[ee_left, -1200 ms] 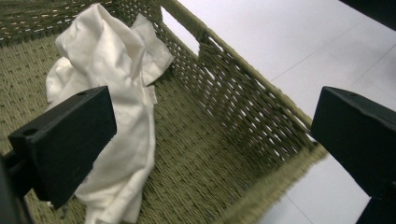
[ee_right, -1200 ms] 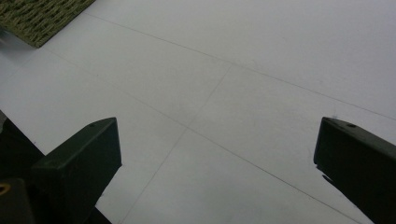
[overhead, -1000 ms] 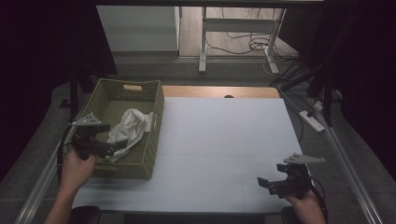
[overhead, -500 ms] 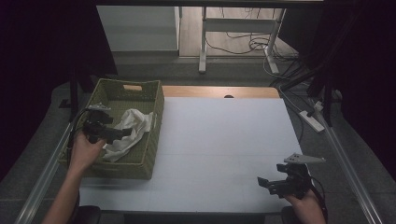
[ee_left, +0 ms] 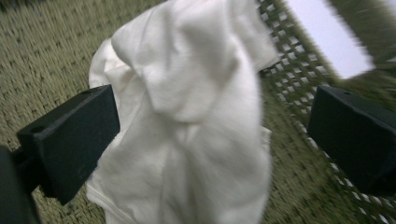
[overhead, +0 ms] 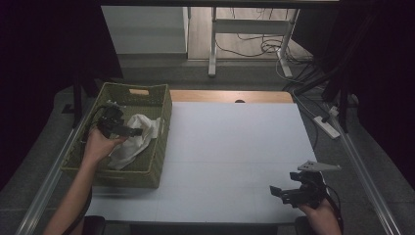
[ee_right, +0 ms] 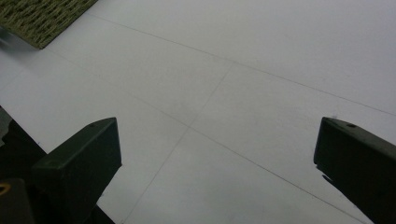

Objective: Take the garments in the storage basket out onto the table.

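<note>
High view: left claw (overhead: 138, 131) now deeper in basket (overhead: 147, 171).

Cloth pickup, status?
Left gripper open, jaws either side of cloth in basket. Right gripper open, idle over table. Nothing in the way.

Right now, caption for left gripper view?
Open left claw straddling crumpled white cloth inside the woven green basket.

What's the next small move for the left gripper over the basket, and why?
Probably ease the left gripper down a little and close it on the crumpled white cloth. Its jaws stand wide open on either side of the bunched fabric, which lies inside the green woven basket. The right gripper waits open over the white table.
</note>
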The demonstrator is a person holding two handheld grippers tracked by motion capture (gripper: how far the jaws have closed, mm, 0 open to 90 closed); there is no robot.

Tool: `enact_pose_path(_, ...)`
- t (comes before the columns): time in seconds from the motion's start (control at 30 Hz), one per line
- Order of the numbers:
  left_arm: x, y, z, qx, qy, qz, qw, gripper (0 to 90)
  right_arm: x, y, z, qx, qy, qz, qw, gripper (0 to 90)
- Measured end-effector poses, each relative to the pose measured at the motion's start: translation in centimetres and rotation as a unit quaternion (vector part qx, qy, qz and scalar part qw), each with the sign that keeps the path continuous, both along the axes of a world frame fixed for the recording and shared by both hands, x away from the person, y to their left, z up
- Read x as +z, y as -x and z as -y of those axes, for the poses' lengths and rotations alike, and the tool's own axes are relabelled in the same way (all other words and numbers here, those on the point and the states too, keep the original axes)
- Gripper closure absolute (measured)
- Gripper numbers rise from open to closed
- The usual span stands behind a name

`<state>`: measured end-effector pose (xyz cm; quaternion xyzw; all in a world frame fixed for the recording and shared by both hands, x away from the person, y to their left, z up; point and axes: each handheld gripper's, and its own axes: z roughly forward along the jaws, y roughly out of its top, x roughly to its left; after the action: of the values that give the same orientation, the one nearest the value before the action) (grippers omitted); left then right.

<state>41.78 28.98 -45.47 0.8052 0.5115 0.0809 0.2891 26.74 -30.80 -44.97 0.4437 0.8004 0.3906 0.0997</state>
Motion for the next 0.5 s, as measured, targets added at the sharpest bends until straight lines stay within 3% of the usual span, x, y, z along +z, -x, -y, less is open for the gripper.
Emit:
enact_pose_path(0.17, -1.4, -1.6, 0.3, -0.002, -0.016, -0.039, 0.9991, 3.4, 0.0, 0.0, 0.0, 0.001, -0.001, -0.001, 1.0000, 1.0)
enact_pose_path(0.27, -1.9, -2.2, 0.6, -0.003, -0.033, -0.060, 0.9977, 4.2, 0.0, 0.0, 0.0, 0.001, -0.001, -0.001, 1.0000, 1.1)
enact_pose_path(0.5, -3.1, -3.0, 0.4, 0.000, -0.047, -0.103, 0.9936, 11.9, 0.0, 0.0, 0.0, 0.003, 0.000, -0.001, 1.0000, 1.1)
